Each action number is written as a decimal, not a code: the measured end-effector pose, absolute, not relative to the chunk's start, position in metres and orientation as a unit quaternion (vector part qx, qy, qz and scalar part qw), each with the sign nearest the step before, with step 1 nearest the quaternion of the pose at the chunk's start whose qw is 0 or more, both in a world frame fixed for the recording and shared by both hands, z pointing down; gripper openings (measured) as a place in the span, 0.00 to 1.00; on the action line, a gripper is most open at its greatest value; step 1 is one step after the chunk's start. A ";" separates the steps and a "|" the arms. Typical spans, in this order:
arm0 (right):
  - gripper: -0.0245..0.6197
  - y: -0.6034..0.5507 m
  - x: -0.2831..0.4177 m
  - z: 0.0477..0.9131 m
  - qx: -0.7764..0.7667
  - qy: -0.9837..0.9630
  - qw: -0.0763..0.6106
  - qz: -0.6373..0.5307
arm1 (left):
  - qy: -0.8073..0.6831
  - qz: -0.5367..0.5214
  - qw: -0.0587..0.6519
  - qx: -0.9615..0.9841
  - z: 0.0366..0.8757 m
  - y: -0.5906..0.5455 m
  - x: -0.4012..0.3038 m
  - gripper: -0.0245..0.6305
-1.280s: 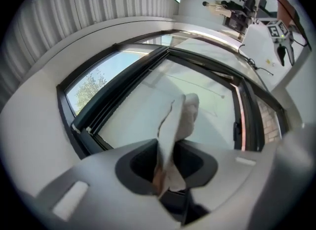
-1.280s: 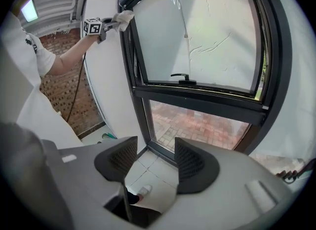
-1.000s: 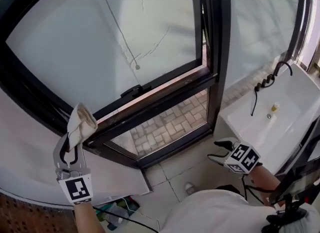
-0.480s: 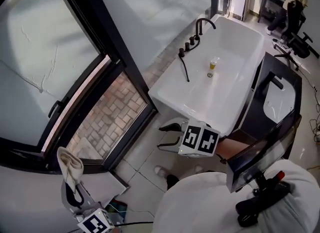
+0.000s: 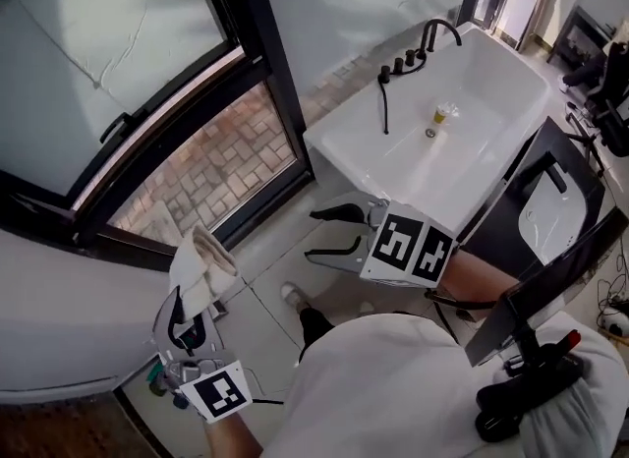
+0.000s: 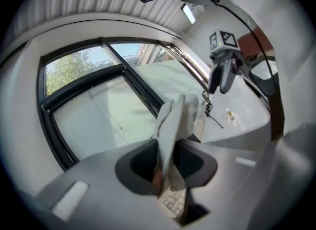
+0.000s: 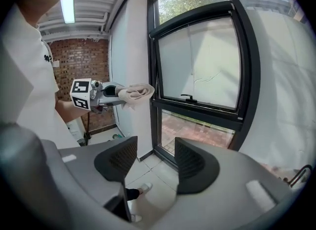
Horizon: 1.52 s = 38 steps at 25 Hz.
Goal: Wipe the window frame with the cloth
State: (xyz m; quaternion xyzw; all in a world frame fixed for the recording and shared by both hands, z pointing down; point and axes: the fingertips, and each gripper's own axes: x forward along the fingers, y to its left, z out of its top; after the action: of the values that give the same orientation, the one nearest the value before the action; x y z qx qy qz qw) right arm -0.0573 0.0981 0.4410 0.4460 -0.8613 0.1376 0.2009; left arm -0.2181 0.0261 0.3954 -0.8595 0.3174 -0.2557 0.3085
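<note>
jaws of the left gripper [image 5: 187, 311] pinch the bunched cloth [image 5: 201, 267], which points up toward the black window frame [image 5: 263, 73]; the frame's lower rail lies just beyond the cloth, apart from it. to the right, the right gripper [image 5: 332, 233] hangs with its jaws spread and empty, so the wipe looks like the left's job.

White basin [image 5: 491, 102], black faucet [image 5: 427, 41] at rim; tiled floor [image 5: 265, 284] below.

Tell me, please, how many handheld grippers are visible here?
2. The grey left gripper, at lower left, has its claw shut on a cream folded cloth; the right gripper, claw open, is beside the white tub.
</note>
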 end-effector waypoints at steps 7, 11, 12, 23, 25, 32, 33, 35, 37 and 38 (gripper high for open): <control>0.41 0.085 -0.075 0.437 0.412 -0.877 0.219 0.119 | 0.281 -0.252 0.281 -0.882 0.423 0.050 -0.201 0.20; 0.41 0.083 -0.080 0.432 0.403 -0.882 0.217 0.111 | 0.284 -0.259 0.275 -0.881 0.424 0.055 -0.202 0.20; 0.41 0.081 -0.081 0.432 0.401 -0.883 0.216 0.109 | 0.285 -0.261 0.276 -0.880 0.423 0.054 -0.202 0.20; 0.41 0.091 -0.091 0.430 0.398 -0.887 0.217 0.089 | 0.269 -0.266 0.284 -0.881 0.423 0.064 -0.201 0.20; 0.41 0.095 -0.089 0.430 0.403 -0.884 0.219 0.089 | 0.264 -0.263 0.286 -0.883 0.421 0.067 -0.197 0.20; 0.41 0.105 -0.084 0.432 0.422 -0.874 0.223 0.090 | 0.240 -0.245 0.285 -0.895 0.420 0.076 -0.186 0.20; 0.41 0.106 -0.084 0.432 0.424 -0.873 0.224 0.091 | 0.238 -0.244 0.283 -0.897 0.421 0.078 -0.186 0.20; 0.41 0.107 -0.084 0.432 0.427 -0.871 0.224 0.092 | 0.235 -0.240 0.273 -0.901 0.426 0.081 -0.188 0.20; 0.41 0.107 -0.085 0.433 0.431 -0.869 0.226 0.093 | 0.231 -0.239 0.264 -0.905 0.429 0.082 -0.189 0.20; 0.41 0.108 -0.085 0.433 0.433 -0.867 0.227 0.093 | 0.228 -0.240 0.263 -0.907 0.430 0.082 -0.188 0.20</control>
State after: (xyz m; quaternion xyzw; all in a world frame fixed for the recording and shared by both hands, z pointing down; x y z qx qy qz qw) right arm -0.0849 0.1075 0.4331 0.4329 -0.8675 0.0935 0.2265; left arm -0.1883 0.0818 0.4297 -0.9065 0.2278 -0.2396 0.2625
